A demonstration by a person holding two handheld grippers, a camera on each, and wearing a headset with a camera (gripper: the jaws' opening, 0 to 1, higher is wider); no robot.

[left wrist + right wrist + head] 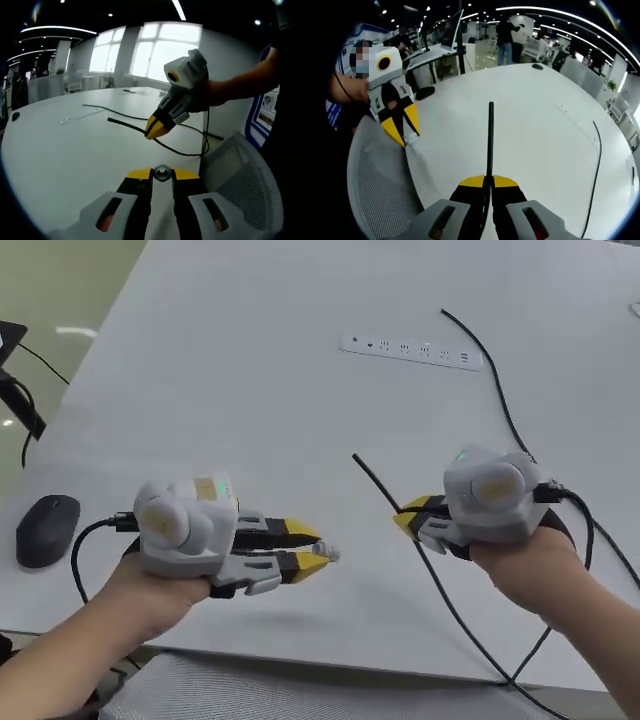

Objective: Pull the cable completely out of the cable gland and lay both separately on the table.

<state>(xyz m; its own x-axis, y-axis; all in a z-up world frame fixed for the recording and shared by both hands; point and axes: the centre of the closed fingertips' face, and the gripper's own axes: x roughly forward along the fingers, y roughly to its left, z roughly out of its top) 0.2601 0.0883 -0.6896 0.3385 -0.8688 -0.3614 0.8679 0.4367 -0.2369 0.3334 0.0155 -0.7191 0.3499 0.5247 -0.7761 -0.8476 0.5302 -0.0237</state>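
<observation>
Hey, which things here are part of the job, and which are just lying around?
For the job: cable gland, held in the left gripper; black cable, held in the right gripper.
Lying about: power strip, mouse, mesh chair.

The middle of the white counter (250, 390) is bare and open. A long white power strip (410, 350) lies at the far side, a black computer mouse (45, 528) near the left edge, a thin black cable (497, 390) across the right, and a grey mesh chair (300, 690) below the near edge.
</observation>
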